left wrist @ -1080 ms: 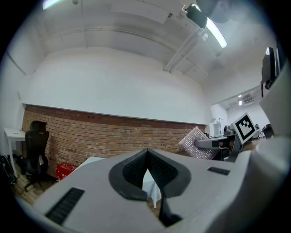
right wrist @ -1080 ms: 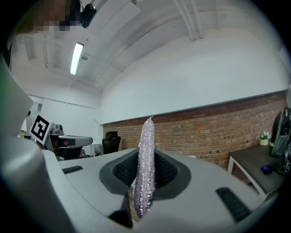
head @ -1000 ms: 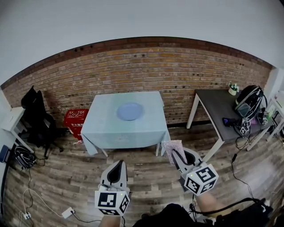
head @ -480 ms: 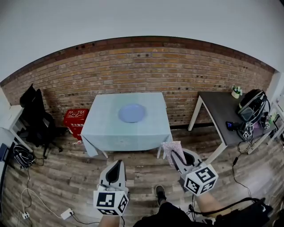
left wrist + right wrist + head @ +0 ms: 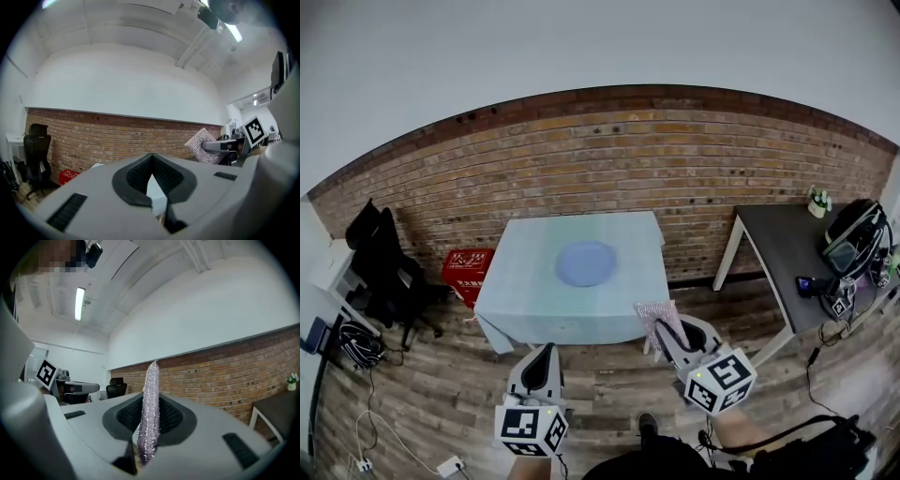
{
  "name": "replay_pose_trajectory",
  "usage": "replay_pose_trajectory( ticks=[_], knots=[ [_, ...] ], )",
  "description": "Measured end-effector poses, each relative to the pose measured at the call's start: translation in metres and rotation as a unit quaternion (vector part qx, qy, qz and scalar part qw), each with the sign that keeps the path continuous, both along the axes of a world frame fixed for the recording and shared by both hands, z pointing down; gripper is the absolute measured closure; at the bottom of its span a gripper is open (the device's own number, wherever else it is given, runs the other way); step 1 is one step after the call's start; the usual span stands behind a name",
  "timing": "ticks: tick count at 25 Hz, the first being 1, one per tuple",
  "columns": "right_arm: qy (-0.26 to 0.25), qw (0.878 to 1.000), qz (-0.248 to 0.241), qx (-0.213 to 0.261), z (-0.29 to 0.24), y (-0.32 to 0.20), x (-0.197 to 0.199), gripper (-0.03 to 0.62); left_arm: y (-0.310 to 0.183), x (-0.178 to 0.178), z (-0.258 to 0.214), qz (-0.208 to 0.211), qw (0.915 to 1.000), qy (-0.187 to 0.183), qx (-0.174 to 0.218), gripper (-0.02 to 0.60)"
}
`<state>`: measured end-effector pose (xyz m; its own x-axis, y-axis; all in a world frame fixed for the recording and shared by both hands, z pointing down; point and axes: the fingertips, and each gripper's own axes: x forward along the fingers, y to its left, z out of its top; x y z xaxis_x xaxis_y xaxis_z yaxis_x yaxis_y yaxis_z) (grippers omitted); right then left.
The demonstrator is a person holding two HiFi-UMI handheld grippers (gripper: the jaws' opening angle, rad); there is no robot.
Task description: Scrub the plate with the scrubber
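Note:
A round blue plate (image 5: 586, 263) lies in the middle of a table with a pale blue cloth (image 5: 525, 291), set against the brick wall. Both grippers hang over the wooden floor, short of the table's near edge. My right gripper (image 5: 659, 325) is shut on a glittery pink-silver scrubber (image 5: 653, 316), which stands edge-on between its jaws as the scrubber (image 5: 148, 411) in the right gripper view. My left gripper (image 5: 547, 354) is shut with nothing in it. In the left gripper view the scrubber (image 5: 203, 145) shows at the right.
A red crate (image 5: 467, 272) sits on the floor left of the table, with a black office chair (image 5: 389, 277) further left. A dark desk (image 5: 797, 253) with gear stands at the right. Cables (image 5: 356, 347) lie on the floor at the left.
Both grippers have moved forward toward the table, which now looks nearer and larger. The scrubber stays held in the right gripper. A foot shows at the bottom edge.

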<state>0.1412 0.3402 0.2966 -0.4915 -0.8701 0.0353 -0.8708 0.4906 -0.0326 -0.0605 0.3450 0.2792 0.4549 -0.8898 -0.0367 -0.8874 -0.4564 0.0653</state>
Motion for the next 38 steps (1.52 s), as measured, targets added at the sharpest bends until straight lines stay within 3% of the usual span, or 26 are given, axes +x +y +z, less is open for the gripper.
replay_pose_trajectory(
  ticks=[23, 32, 38],
  knots=[
    [-0.029, 0.999, -0.039, -0.018, 0.015, -0.161, 0.093, 0.523, -0.157, 0.090, -0.006, -0.035, 0.9989, -0.028, -0.011, 0.572],
    [-0.025, 0.998, -0.051, -0.027, 0.024, -0.197, 0.085, 0.523, -0.190, 0.084, 0.003, -0.043, 0.9987, -0.023, -0.015, 0.572],
    [-0.010, 0.999, -0.033, -0.030, 0.027, -0.229, 0.073, 0.523, -0.229, 0.070, 0.012, -0.026, 0.9994, -0.011, -0.019, 0.572]
  ],
)
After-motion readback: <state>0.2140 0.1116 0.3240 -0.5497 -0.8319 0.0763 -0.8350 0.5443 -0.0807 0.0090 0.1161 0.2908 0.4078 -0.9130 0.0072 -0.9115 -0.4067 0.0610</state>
